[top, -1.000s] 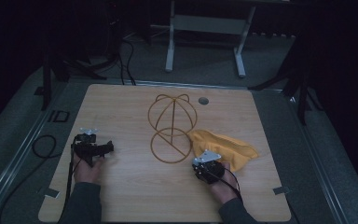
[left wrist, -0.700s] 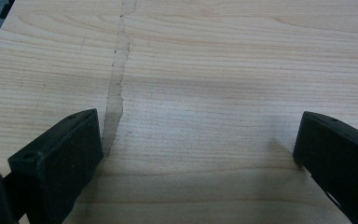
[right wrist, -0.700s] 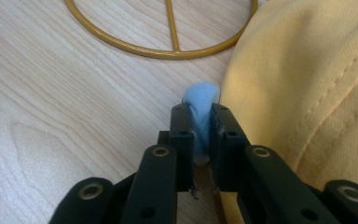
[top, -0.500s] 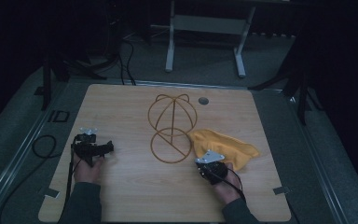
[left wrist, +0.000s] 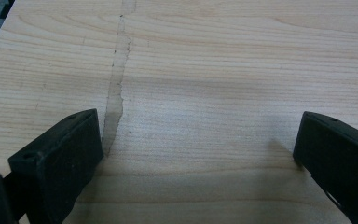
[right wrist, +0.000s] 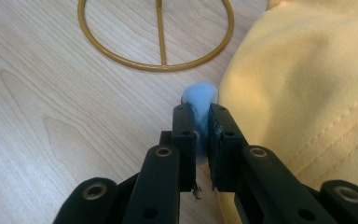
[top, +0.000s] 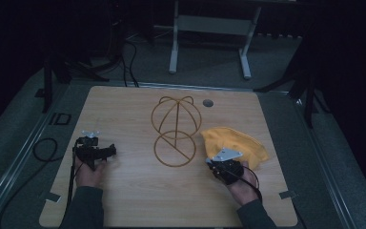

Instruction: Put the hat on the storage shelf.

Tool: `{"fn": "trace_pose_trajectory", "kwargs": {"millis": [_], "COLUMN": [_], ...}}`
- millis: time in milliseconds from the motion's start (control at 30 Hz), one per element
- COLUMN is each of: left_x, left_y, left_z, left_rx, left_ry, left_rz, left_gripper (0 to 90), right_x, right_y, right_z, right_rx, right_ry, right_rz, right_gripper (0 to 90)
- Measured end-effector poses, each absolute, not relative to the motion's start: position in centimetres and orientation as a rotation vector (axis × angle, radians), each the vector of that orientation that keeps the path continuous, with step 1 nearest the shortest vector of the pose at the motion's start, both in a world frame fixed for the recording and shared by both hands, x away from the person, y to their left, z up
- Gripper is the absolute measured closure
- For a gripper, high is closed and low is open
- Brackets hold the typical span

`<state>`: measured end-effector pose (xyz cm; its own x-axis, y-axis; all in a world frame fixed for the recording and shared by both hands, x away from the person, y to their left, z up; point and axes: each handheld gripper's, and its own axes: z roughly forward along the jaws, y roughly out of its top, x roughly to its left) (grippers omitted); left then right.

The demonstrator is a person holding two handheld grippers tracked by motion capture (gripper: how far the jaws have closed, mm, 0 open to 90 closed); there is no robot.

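Wooden desk [top: 124, 200] seen from above in a dim room, with a person's two forearms coming in from the near edge, each hand holding a black two-jaw gripper.

At the near right part of the desk, the right gripper [right wrist: 200, 116] has its jaws pressed together on a small pale blue piece [right wrist: 200, 100], which looks like the edge of a yellow cap; I cannot tell exactly what the blue piece is. It bulges out above the jaw tips. The yellow cap [top: 236, 140] lies crumpled toward the right edge of the desk, just beyond the right gripper [top: 213, 163] and touching it where the blue piece is pinched. In the right gripper view the yellow fabric shows stitched seams and lies close against the right jaw.

A thin gold wire stand [top: 176, 131] sits near the middle of the desk, just left of the cap. It has a flat round ring as its base and a rounded wire dome standing toward the far edge. The base ring [right wrist: 156, 35] lies on the wood a little beyond the right gripper's tips, apart from them.

At the near left part of the desk, the left gripper [top: 110, 151] rests low over bare wood, well apart from the stand and cap. Its jaws stand wide apart with nothing between them, only wood grain and a faint grey streak [left wrist: 116, 88].

A small round grey grommet [top: 208, 102] is set into the desk near the far edge.
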<state>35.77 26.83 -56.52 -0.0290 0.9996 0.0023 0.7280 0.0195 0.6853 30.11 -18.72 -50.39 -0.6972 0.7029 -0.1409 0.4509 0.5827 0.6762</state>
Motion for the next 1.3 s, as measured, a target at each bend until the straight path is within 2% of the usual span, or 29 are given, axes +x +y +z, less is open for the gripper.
{"fn": "trace_pose_trajectory", "kwargs": {"millis": [600, 1300], "left_x": [35.8, 35.8], "left_y": [26.8, 26.8], "left_z": [-56.5, -56.5], "left_rx": [1.757, 1.758], "left_ry": [1.809, 1.809], "left_rz": [0.72, 0.719], "left_gripper": [1.3, 1.3], "right_x": [29.4, 27.8], "right_y": [-21.9, -25.4], "right_z": [-45.5, -41.6], "right_rx": [0.936, 0.939], "right_ry": [2.353, 2.301], "right_rz": [0.945, 0.983], "right_gripper": [82.7, 82.7]}}
